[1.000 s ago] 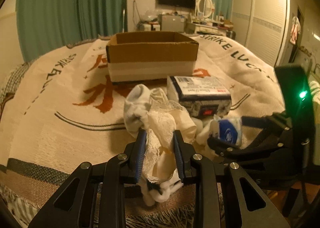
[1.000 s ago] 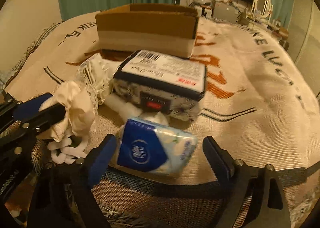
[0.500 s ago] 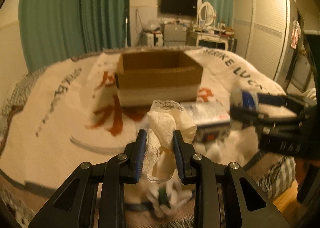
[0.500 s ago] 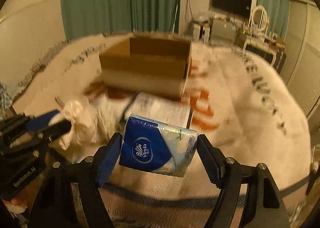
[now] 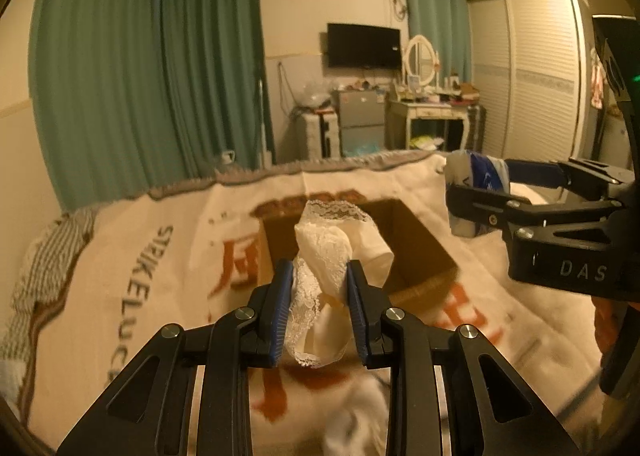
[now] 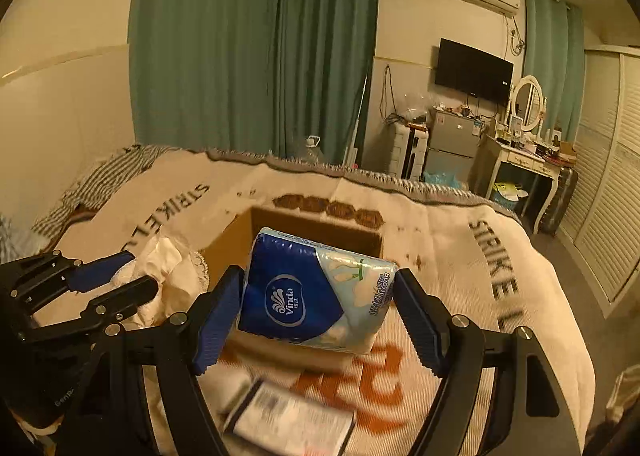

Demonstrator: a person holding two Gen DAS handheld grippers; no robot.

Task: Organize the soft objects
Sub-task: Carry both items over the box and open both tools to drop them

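Observation:
My left gripper [image 5: 318,288] is shut on a cream lace cloth [image 5: 328,256] and holds it in the air over the near side of an open cardboard box [image 5: 416,252]. My right gripper [image 6: 318,304] is shut on a blue-and-white Vinda tissue pack [image 6: 316,292], held above the near edge of the same box [image 6: 312,228]. In the left wrist view the right gripper [image 5: 480,191] with the pack [image 5: 476,175] is at the right. In the right wrist view the left gripper [image 6: 120,276] with the cloth [image 6: 168,272] is at the left.
The box sits on a bed under a cream blanket [image 6: 460,256] with orange and black lettering. A larger flat wrapped pack [image 6: 292,420] and white socks [image 5: 356,416] lie on the blanket below the grippers. Green curtains, a TV and a dresser stand beyond the bed.
Both grippers have risen and moved forward from the pile to above the box, carrying the lace cloth and the tissue pack. The right gripper closed on the pack about a second ago.

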